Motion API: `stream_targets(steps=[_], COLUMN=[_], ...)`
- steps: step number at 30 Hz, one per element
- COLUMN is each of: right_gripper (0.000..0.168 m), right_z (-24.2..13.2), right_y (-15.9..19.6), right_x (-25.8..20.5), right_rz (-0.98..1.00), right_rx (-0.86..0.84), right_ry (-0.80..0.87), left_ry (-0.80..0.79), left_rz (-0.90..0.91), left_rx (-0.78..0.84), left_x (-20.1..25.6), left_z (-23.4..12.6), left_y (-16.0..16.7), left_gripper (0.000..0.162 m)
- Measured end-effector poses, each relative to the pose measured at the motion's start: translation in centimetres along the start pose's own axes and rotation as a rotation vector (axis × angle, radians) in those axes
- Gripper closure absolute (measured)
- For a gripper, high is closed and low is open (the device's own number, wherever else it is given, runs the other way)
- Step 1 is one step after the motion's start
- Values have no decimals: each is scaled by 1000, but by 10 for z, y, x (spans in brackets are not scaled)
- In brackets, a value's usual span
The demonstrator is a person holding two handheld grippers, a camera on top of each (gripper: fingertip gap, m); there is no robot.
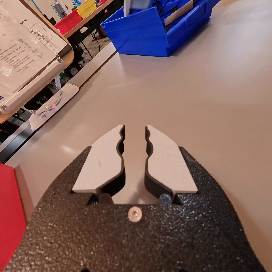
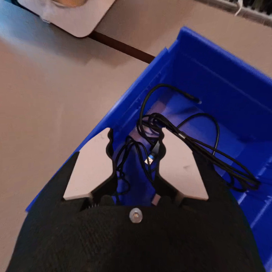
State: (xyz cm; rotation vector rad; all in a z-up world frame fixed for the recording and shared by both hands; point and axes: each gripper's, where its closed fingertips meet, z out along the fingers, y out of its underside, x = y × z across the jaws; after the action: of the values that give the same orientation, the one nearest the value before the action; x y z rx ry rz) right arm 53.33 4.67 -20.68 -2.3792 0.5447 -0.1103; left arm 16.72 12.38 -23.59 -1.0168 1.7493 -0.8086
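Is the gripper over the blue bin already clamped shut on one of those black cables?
No: the right gripper hangs open over the blue bin, its fingers spread wide around the black cables without closing on them.

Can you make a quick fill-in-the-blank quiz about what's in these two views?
1. The right tool hangs open over a bin coloured ____.
2. Inside that bin lie tangled black ____.
3. The left tool is open above a bare ____.

Missing words: blue; cables; table.
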Motion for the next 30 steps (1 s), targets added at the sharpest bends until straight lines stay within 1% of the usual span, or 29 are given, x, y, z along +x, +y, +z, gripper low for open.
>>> stream_targets(steps=[3, 4, 6, 8, 10, 12, 14, 15, 17, 19, 22, 24, 26, 27, 28, 29, 30], right_gripper=[98, 96, 95, 94, 92, 91, 89, 92, 94, 88, 87, 91, 87, 87, 89, 90, 91], right_z=[-45, -64, -103, -135, -154, -161, -164, -165, -170, -173, -172, -169, -168, -170, -173, -175, -174], right_y=[-16, -15, -2, 33, 76, 115, 152, 167, 186, 188, 177, 170, 169, 169, 169, 169, 168], right_x=[-11, -17, -28, -40, -51, -54, -49, -44, -33, -20, -27, -32, -34, -33, -30, -28, -31], right_rz=[-56, -66, -69, -37, 25, 117, 217, 243, 258, 297, 369, 352, 299, 264, 252, 248, 237], right_rx=[121, 164, 286, 392, 479, 540, 547, 544, 514, 522, 590, 617, 571, 555, 550, 552, 556], right_ry=[-11, -12, 39, 101, 165, 216, 283, 328, 392, 426, 319, 284, 293, 320, 360, 383, 376], left_ry=[3, 4, 4, -6, -38, -95, -129, -120, -51, -2, 18, 44, 12, -45, -120, -179, -197], left_rz=[-2, -1, -2, -9, -5, 15, -4, -52, -158, -205, -309, -399, -462, -466, -458, -450, -451], left_rx=[-4, -5, -4, -2, -3, -22, -36, -16, 32, 13, 2, 32, 25, -1, -21, -29, -32], left_x=[0, 0, 0, -2, -5, -9, -11, -8, 3, 12, 18, 25, 27, 22, 14, 6, 4], left_z=[0, 1, 0, 0, 0, 2, 13, 24, 52, 83, 133, 165, 195, 209, 220, 229, 236], left_y=[1, 1, 0, 0, 0, 2, -3, -13, -46, -77, -122, -147, -156, -154, -149, -146, -143], left_gripper=[136, 135, 133, 127, 119, 114, 108, 103, 95, 88, 79, 74, 62, 61, 62, 69, 74])
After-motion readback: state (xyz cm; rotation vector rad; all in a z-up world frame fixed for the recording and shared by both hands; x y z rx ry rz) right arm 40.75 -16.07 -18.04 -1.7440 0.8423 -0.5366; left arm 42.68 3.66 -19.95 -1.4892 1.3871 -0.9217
